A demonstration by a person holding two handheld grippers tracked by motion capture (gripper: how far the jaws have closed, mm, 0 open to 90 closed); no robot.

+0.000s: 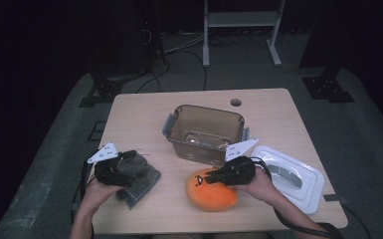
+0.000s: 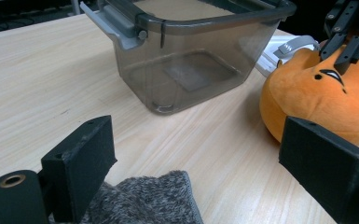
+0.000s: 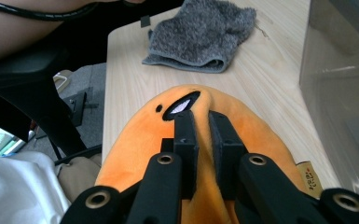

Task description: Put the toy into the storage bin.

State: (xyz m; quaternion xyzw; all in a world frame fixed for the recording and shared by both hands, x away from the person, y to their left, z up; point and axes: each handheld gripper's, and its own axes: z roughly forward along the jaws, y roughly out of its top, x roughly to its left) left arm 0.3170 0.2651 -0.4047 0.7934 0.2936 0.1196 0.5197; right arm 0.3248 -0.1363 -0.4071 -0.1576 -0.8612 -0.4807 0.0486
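- High view: the round orange plush toy with a dark face mark (image 1: 211, 190) lies on the pale wooden desk (image 1: 139, 119), near its front edge. The right gripper (image 1: 210, 177) is on top of it, jaws pinched into the fabric. The smoky clear plastic bin with grey latches (image 1: 205, 130) stands just behind the toy, towards the desk's middle. That is the relation that counts: any lift goes up and away from the person, a short way.
- Also in this view, the white lid with a grey handle (image 1: 291, 177) lies flat just to the right of the toy. The right forearm comes in low from the bottom edge, with the wrist bent inward over the toy.
- Left gripper view: the left gripper (image 2: 196, 158) has its jaws wide apart, nothing between them. The folded grey fuzzy cloth (image 2: 144, 200) sits just below them. The bin is ahead, the toy off to the right.
- Right gripper view: the jaws stand narrow, clamping a ridge of orange plush just behind the face mark. The cloth lies well apart, farther along the desk.
- My read: the right hand is the nearer one to the toy, and already has it.
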